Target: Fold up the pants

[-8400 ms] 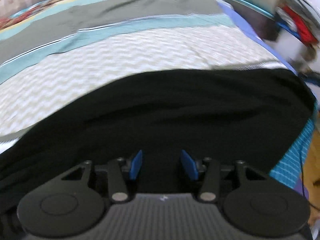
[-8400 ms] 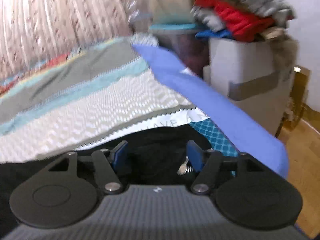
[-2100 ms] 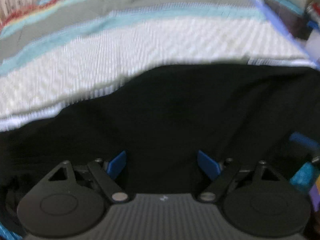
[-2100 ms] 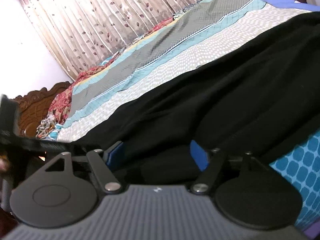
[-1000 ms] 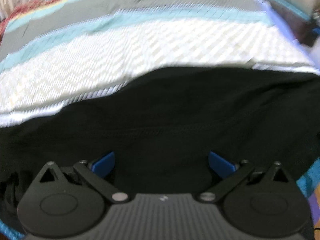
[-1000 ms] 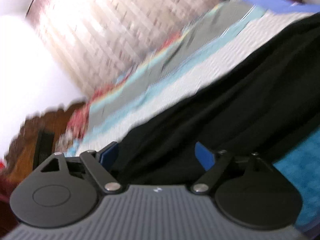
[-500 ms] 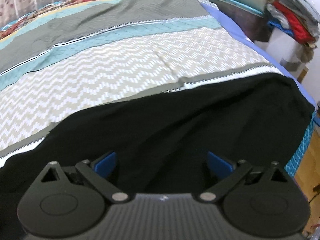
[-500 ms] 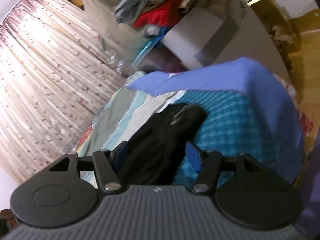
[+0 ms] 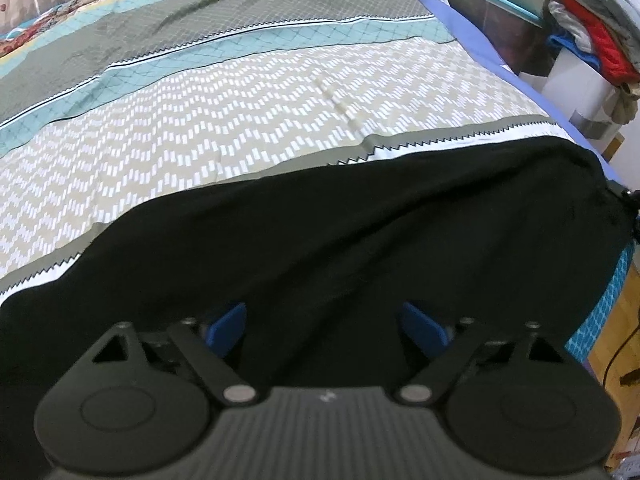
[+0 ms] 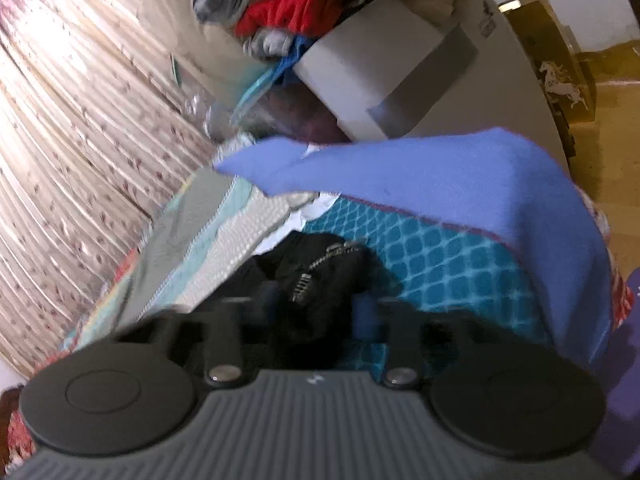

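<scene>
Black pants (image 9: 360, 232) lie lengthwise along the near edge of the bed, on a striped zigzag bedspread (image 9: 240, 100). My left gripper (image 9: 324, 324) hovers low over the middle of the pants. Its blue pads (image 9: 224, 328) stand wide apart and are closing, with flat black cloth under and between them. In the right wrist view the zipper end of the pants (image 10: 320, 272) is bunched at the bed's corner. My right gripper (image 10: 316, 306) is closing on that bunch, and the cloth fills the gap between its blurred fingers (image 10: 268, 300).
A blue sheet (image 10: 440, 176) and a teal patterned mattress side (image 10: 440, 264) form the bed corner. Beyond it a white box (image 10: 380, 68) carries a pile of clothes (image 10: 300, 8). Curtains (image 10: 80, 120) hang behind the bed, and wooden floor (image 10: 612, 100) lies to the right.
The right gripper swung from looking along the pants to the bed's corner, and its jaws narrowed around the zipper end. The left gripper's jaws came somewhat closer together over the cloth.
</scene>
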{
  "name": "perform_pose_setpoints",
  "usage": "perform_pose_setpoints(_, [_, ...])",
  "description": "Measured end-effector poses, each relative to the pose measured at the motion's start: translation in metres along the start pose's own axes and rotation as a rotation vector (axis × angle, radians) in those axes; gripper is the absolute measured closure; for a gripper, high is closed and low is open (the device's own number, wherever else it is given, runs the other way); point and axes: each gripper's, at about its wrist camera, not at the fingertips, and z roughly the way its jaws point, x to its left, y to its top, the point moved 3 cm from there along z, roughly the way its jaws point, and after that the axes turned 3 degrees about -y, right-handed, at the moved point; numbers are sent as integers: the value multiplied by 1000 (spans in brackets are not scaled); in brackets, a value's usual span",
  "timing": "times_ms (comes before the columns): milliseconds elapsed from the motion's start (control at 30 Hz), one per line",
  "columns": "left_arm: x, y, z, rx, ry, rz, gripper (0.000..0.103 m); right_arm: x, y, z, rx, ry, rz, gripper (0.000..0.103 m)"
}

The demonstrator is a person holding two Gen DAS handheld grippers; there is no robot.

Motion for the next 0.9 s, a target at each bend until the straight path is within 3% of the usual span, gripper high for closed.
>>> perform_pose_setpoints(100, [12, 0, -6, -9, 4, -35, 30, 39, 0, -24, -40, 132, -66, 85])
perform_pose_setpoints(200, [28, 0, -12, -13, 3, -105, 35, 92, -17, -44, -8, 292, -181, 87])
perform_pose_setpoints(300, [45, -1, -18, -22, 14, -170, 36, 146, -55, -54, 95, 427, -310, 87])
perform_pose_setpoints(400, [62, -6, -28, -36, 18, -227, 36, 185, -108, -53, 267, 546, -377, 87])
perform_pose_setpoints(500, [82, -12, -40, -59, 43, -265, 36, 212, -167, -47, 416, 546, -501, 87])
perform_pose_setpoints(600, [100, -20, -52, -82, 63, -298, 34, 220, -222, -32, 513, 445, -670, 84])
perform_pose_setpoints(633, [105, -23, -57, -88, 67, -312, 33, 220, -226, -36, 472, 453, -677, 82])
perform_pose_setpoints(700, [113, -30, -63, -99, 64, -330, 32, 224, -223, -42, 484, 461, -660, 64])
perform_pose_setpoints(767, [116, -32, -65, -102, 55, -331, 32, 227, -211, -48, 472, 470, -622, 57])
perform_pose_setpoints(900, [101, -22, -60, -116, -3, -280, 32, 218, -185, -60, 366, 415, -586, 57])
